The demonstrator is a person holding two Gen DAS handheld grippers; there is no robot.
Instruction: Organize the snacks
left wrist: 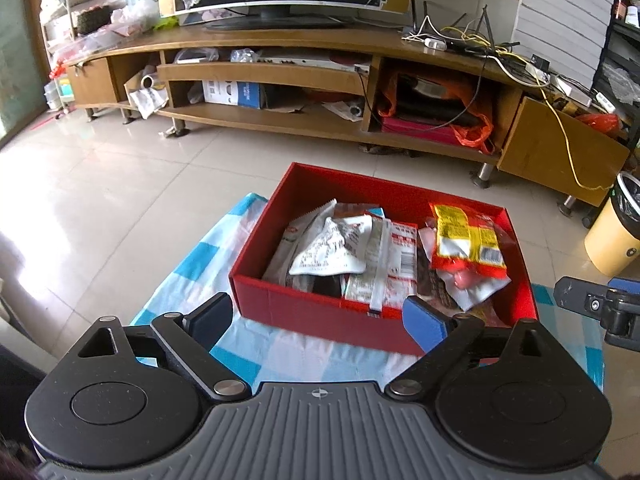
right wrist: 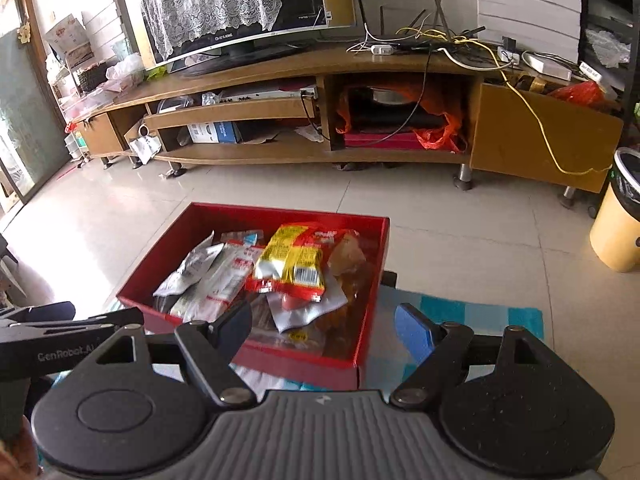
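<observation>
On a blue-checked cloth [left wrist: 280, 344] sits a red box [left wrist: 312, 308] filled with snack packets [left wrist: 468, 236]; left tongs [left wrist: 320, 320] and right tongs [right wrist: 324, 332] hover before it, both spread apart, empty.

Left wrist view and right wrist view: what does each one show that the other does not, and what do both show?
Only the left wrist view shows the left gripper with jaws wide and empty, and the blue-and-white cloth reaching along the box's left side.

Only the right wrist view shows the right gripper with jaws apart and empty, and the orange-brown packets at the box's right wall.

Both show the red box full of snack packets, the yellow-and-red packet on top, the TV stand and the yellow bin.
</observation>
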